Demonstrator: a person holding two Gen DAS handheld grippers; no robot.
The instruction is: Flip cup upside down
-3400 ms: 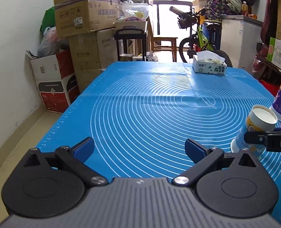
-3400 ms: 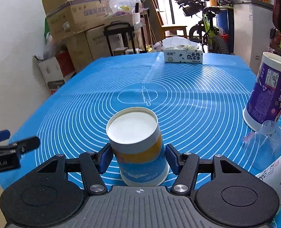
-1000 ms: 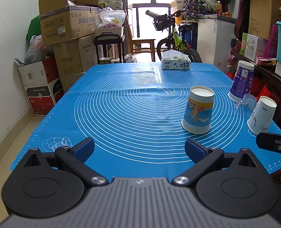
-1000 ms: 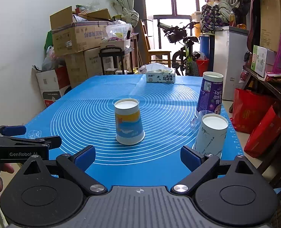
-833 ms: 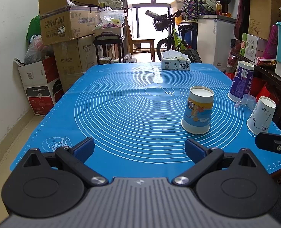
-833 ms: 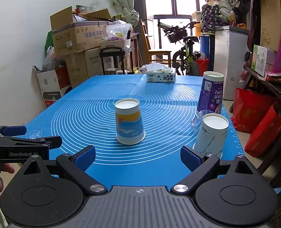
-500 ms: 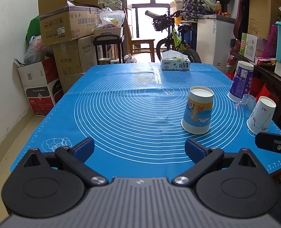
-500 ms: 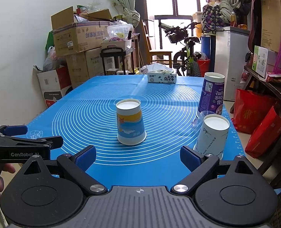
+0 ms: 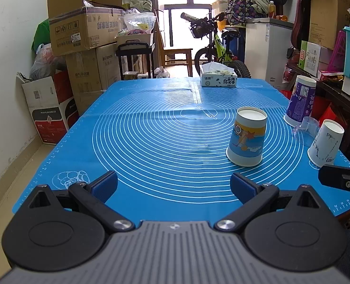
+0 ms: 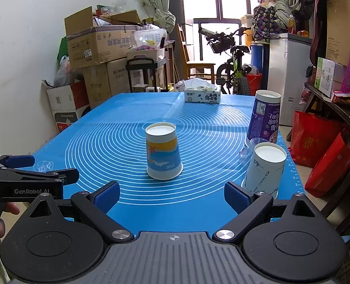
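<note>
A blue and yellow paper cup [image 9: 247, 138] stands upside down, white base up, on the blue mat [image 9: 151, 142]; it also shows in the right wrist view [image 10: 163, 151]. My left gripper [image 9: 173, 185] is open and empty near the table's front edge, left of the cup. My right gripper [image 10: 172, 195] is open and empty, pulled back from the cup, which stands apart ahead of it. The left gripper's side shows at the left of the right wrist view [image 10: 30, 177].
A white paper cup [image 10: 266, 171] stands upside down at the mat's right edge, with a small clear plastic cup [image 10: 251, 146] and a tall purple cup [image 10: 264, 118] behind it. A tissue box [image 10: 202, 95] sits at the far end. Boxes and a bicycle stand beyond.
Since 3.4 s ago my right gripper has let go of the blue cup and drawn back. Both grippers have pulled back toward the front edge. Over the last second almost nothing moved.
</note>
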